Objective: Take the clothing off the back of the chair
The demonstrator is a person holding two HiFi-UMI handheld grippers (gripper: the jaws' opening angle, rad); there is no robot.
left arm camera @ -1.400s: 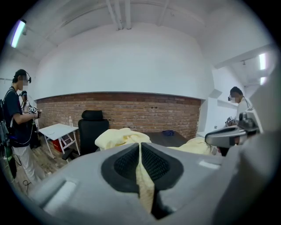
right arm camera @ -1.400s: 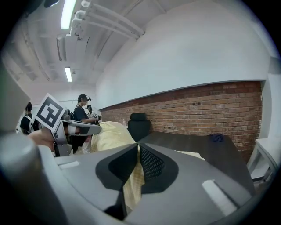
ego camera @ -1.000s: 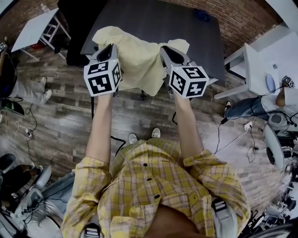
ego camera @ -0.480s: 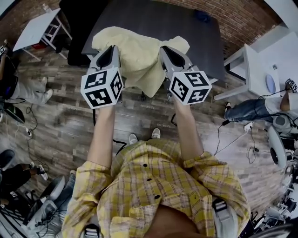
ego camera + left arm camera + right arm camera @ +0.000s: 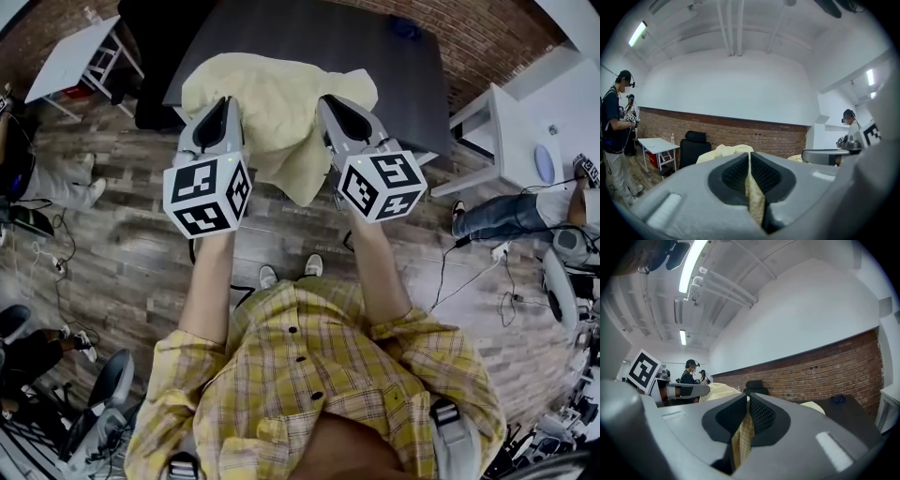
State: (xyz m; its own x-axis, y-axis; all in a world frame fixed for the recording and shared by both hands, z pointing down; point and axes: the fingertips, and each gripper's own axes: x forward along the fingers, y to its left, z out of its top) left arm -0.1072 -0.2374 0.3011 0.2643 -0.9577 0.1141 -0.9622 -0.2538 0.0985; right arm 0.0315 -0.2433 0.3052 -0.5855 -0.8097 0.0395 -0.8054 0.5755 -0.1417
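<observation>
The dark desk [image 5: 375,66] and the wooden floor [image 5: 122,244] in front of it lie as they did a second ago. What has changed is the pale yellow garment [image 5: 272,112], which has come up toward us between the two grippers. In the head view it now looks larger, covers more of the desk's near left corner, and its drooping tip reaches further down the view, just in front of the desk's near edge. We cannot tell whether any part of it touches a chair back, because the cloth hides whatever is under it. The garment is a soft, crumpled cloth of even pale yellow, slung loosely from one gripper to the other. It is bunched into folds along the top and tapers to one hanging corner below. Close up, it shows a fine checked weave. The left gripper [image 5: 219,105] and the right gripper [image 5: 334,103] have both risen nearer the camera. The left marker cube [image 5: 206,195] and the right marker cube [image 5: 382,186] therefore look bigger and sit lower than before. The grippers stand side by side, apart, pointing roughly level away from us. In the left gripper view the dark ribbed pads [image 5: 733,173] are clamped on a thin fold of the garment hanging between them. In the right gripper view that gripper's pads [image 5: 761,416] pinch another fold the same way.
</observation>
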